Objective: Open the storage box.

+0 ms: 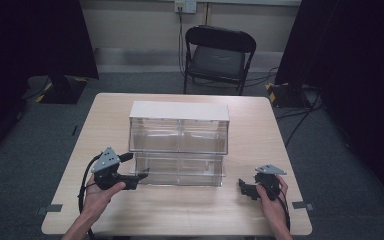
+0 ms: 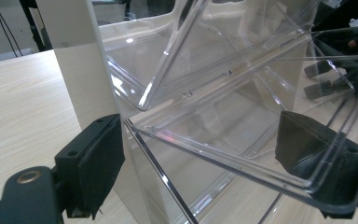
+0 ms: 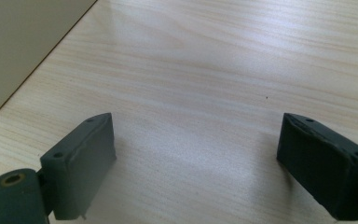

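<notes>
Left gripper (image 1: pixel 142 176) at the lower left front corner of the clear acrylic drawer unit (image 1: pixel 179 145), jaws pointing at it from the left. In the left gripper view the jaws stand apart with the tilted-out clear bin (image 2: pixel 242 154) of the lower tier between them: left pad (image 2: pixel 95 158) just beside the bin's corner edge, right pad (image 2: pixel 317 154) seen through the clear wall on the far side; cannot tell whether the pads press on the plastic. Right gripper (image 1: pixel 245 189) rests low on the table (image 1: pixel 260 125), near the unit's lower right corner but apart from it, jaws spread wide with bare wood between them in the right gripper view. The unit sits mid-table, two tiers of transparent bins, glossy with sharp edges, with a flat white top panel (image 1: pixel 179 111) and white side wall (image 2: pixel 79 65). Table is light wood grain, matte, rounded corners. Behind the table a black folding chair (image 1: pixel 219 55) against the wall, cables on the grey carpet (image 1: pixel 330 150), dark curtains on both sides.
</notes>
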Demonstrator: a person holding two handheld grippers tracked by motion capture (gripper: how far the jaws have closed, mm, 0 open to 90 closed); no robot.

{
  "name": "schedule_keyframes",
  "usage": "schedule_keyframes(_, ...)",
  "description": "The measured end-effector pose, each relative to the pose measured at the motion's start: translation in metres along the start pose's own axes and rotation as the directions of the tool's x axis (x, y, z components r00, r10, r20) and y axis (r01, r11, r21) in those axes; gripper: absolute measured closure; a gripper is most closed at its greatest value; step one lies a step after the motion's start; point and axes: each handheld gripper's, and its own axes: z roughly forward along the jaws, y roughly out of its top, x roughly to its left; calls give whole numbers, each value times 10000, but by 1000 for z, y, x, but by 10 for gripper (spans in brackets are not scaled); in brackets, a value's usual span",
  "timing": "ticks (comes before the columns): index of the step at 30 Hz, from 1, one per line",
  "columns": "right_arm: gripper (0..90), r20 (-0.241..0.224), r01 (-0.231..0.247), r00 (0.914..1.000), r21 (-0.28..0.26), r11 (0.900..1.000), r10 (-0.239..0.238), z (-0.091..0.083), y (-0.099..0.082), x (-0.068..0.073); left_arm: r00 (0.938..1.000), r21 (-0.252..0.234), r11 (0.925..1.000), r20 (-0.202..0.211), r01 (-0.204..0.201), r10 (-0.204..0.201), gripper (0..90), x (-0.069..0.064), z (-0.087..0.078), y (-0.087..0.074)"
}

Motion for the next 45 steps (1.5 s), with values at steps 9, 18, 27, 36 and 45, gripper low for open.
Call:
schedule_keyframes(9,106,-2,-2,10000,1,10000,2,0,0,0,10000,-75,10000,-66,-5,5,152,-1,0,2)
schedule_keyframes(18,106,1,-2,10000,1,10000,2,0,0,0,10000,-108,9999,-82,-6,5,152,0,0,4)
schedule_keyframes(27,105,0,-2,10000,3,10000,2,0,0,0,10000,-142,9999,-28,-76,76,150,-2,1,12)
schedule_keyframes(36,104,2,-8,10000,11,10000,8,0,0,0,9999,-134,9999,52,-90,91,148,-2,3,13)
schedule_keyframes(45,104,0,13,10000,9,10000,-13,0,0,0,10000,-245,9997,80,-50,52,146,-3,2,16)
